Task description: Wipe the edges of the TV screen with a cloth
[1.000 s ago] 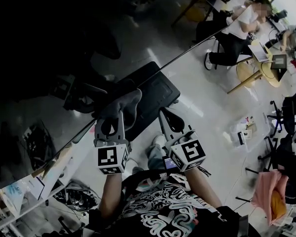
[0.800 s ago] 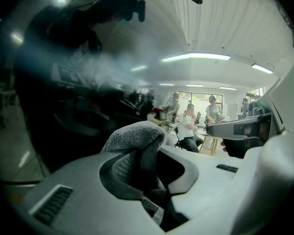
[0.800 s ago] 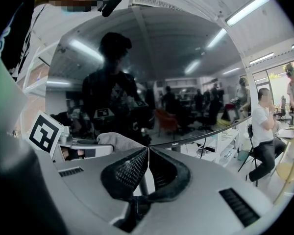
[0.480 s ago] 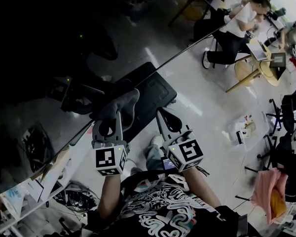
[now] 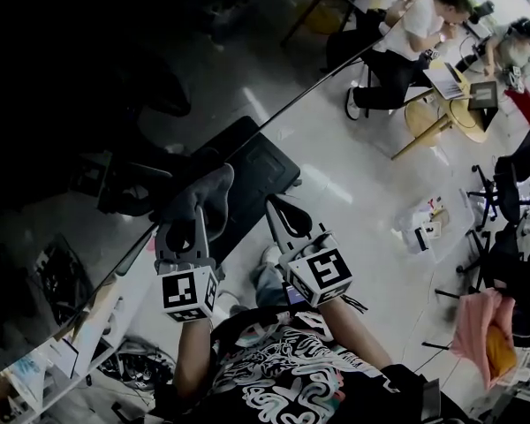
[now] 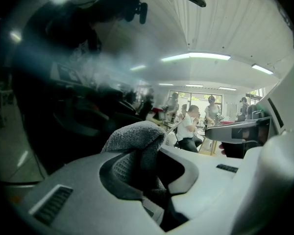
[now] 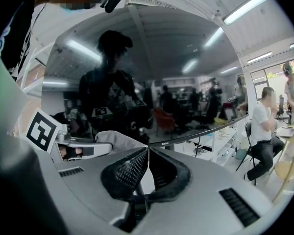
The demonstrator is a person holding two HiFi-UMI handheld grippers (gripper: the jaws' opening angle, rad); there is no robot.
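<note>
Left gripper view shows the grey cloth (image 6: pixel 136 137) pinched between the jaws of the left gripper (image 6: pixel 148 164). Its bunched end sticks out past the tips toward the dark, mirror-like TV screen (image 6: pixel 49 82) straight ahead; actual contact cannot be made out. Just to that gripper's right, the right gripper (image 7: pixel 148 150) has its jaws closed together on nothing, tips aimed at the screen's lower edge (image 7: pixel 201 127). Farther right, a seated person (image 7: pixel 264 126) is at a round table (image 5: pixel 446 117).

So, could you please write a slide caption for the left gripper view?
Left gripper shut on a grey cloth, close to the dark, reflective TV screen.
</note>
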